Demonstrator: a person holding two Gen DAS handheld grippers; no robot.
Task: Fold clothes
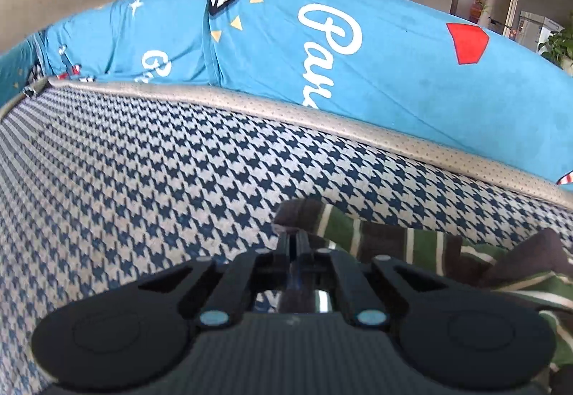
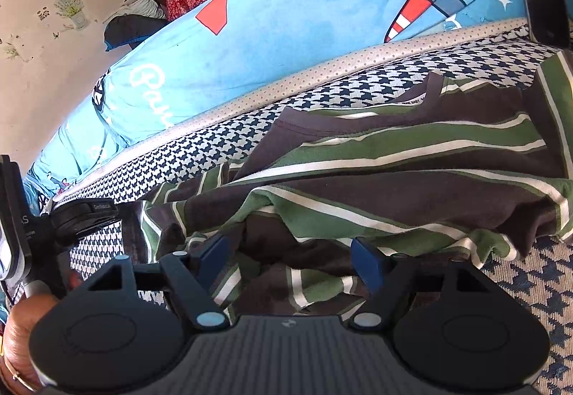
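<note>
Two grippers work a green-and-brown striped shirt [image 2: 394,158] on the houndstooth cushion [image 1: 143,162]: left gripper [image 1: 296,237] pinched on its corner, right gripper [image 2: 290,251] spread wide just before the crumpled hem.

The left gripper [image 1: 294,237] has its jaws pressed together on an edge of the striped garment [image 1: 412,244], which lies on the houndstooth mattress [image 1: 143,162] near its piped edge beside a blue printed quilt [image 1: 394,65].
</note>
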